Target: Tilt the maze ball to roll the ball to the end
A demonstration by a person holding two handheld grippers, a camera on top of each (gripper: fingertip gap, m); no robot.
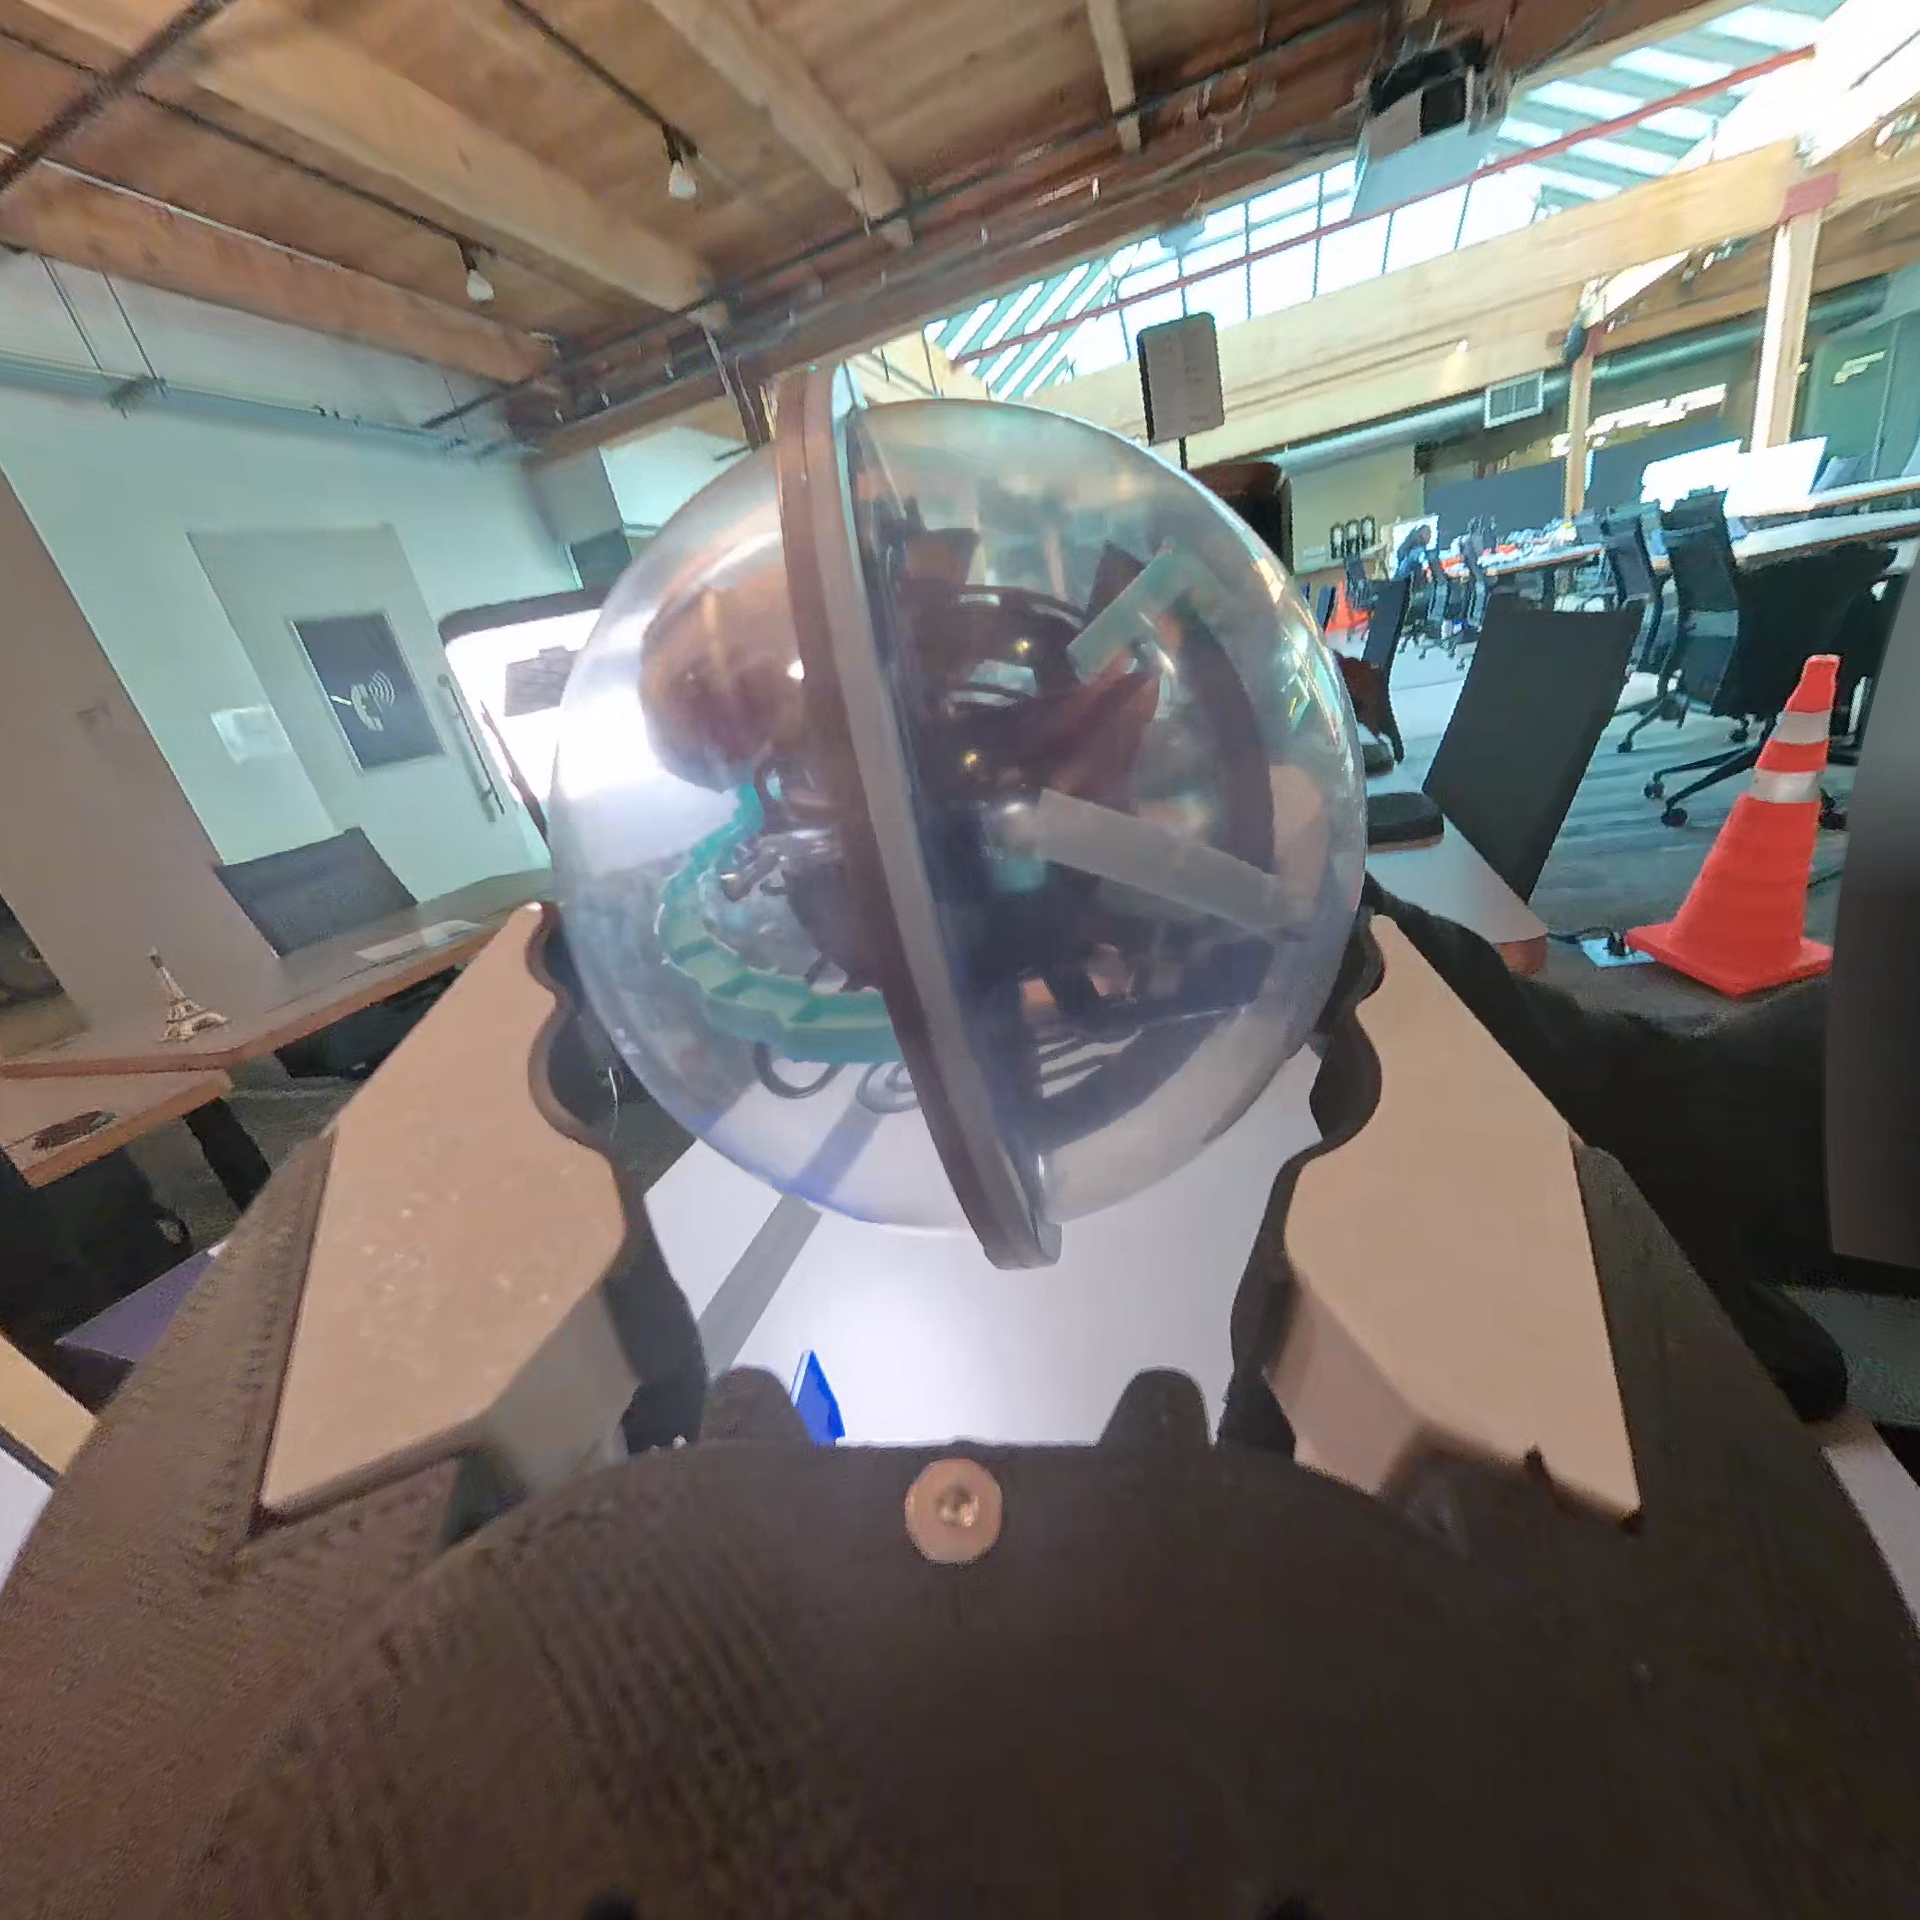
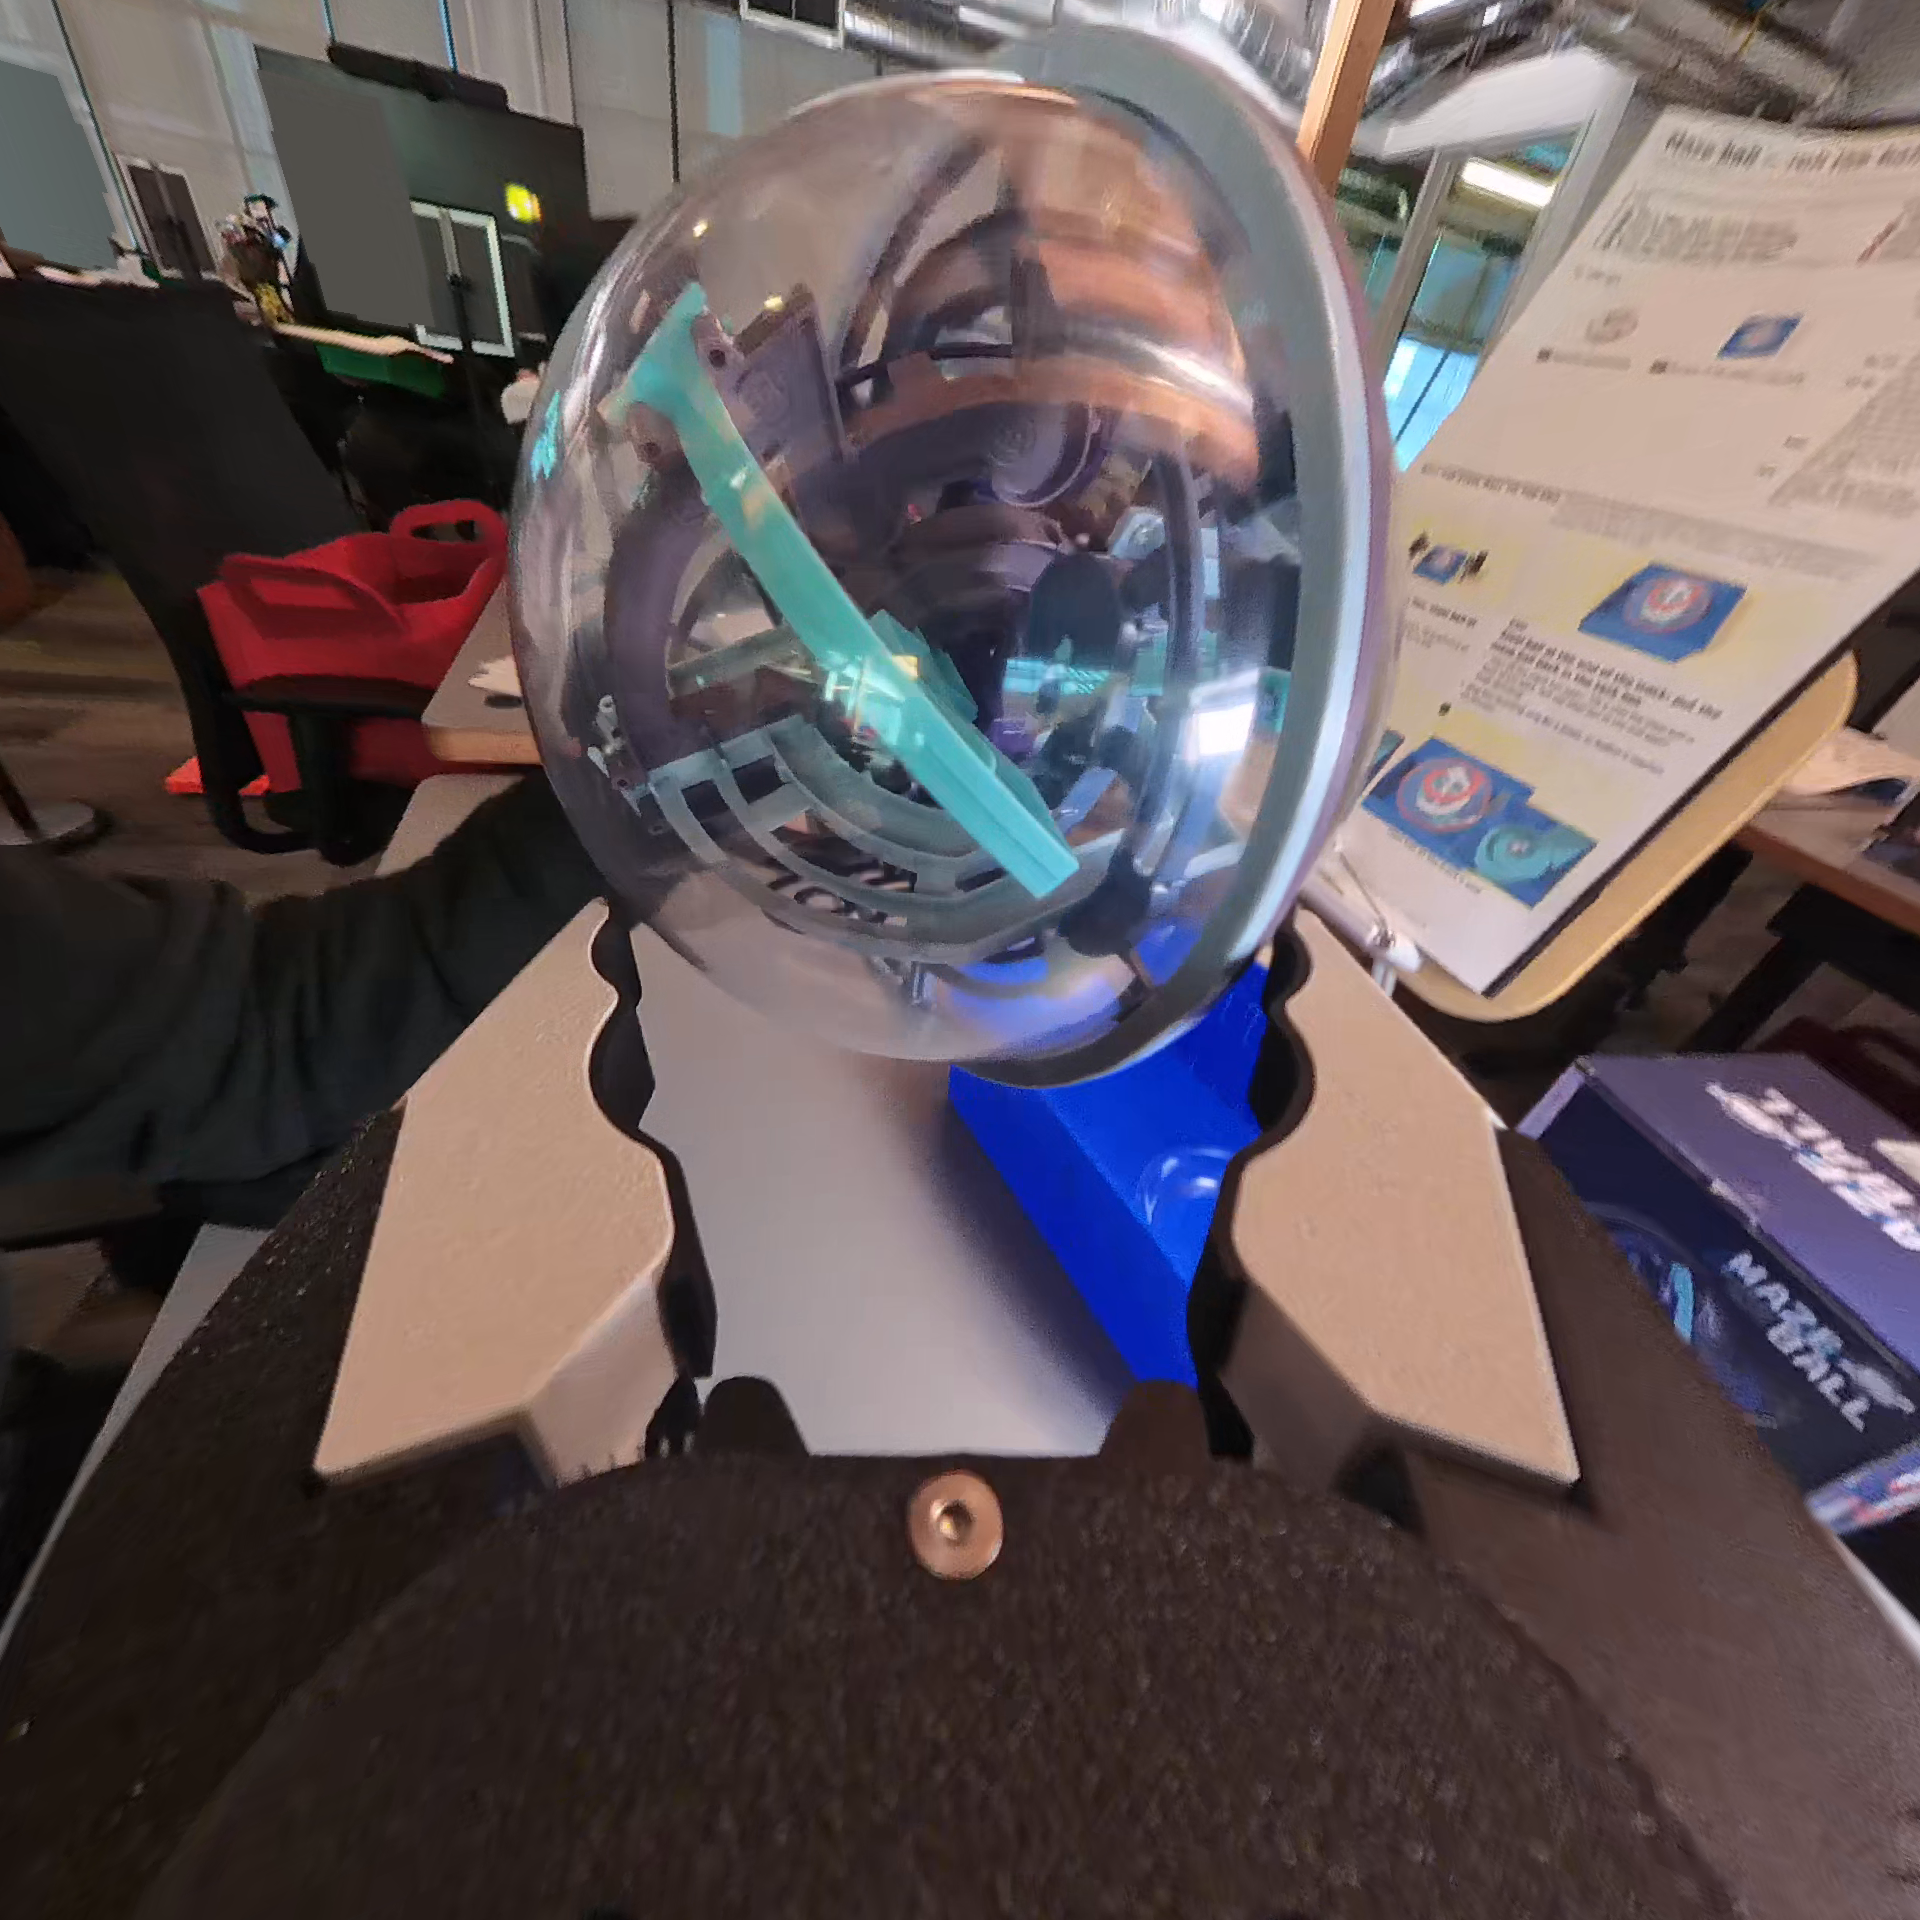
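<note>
both my grippers [image 1: 956, 935] [image 2: 951, 956] pinch the lifted maze ball [image 1: 1039, 810], tilting underway, inner ball unseen, finish unconfirmed.

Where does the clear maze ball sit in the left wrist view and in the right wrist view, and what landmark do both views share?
Left wrist view: maze ball at centre, between the left gripper fingertips, its seam ring near vertical.
Right wrist view: maze ball upper centre, above the right gripper fingertips, seam ring at its right edge.
Shared landmark: the blue block on the white table beneath the ball.
</note>
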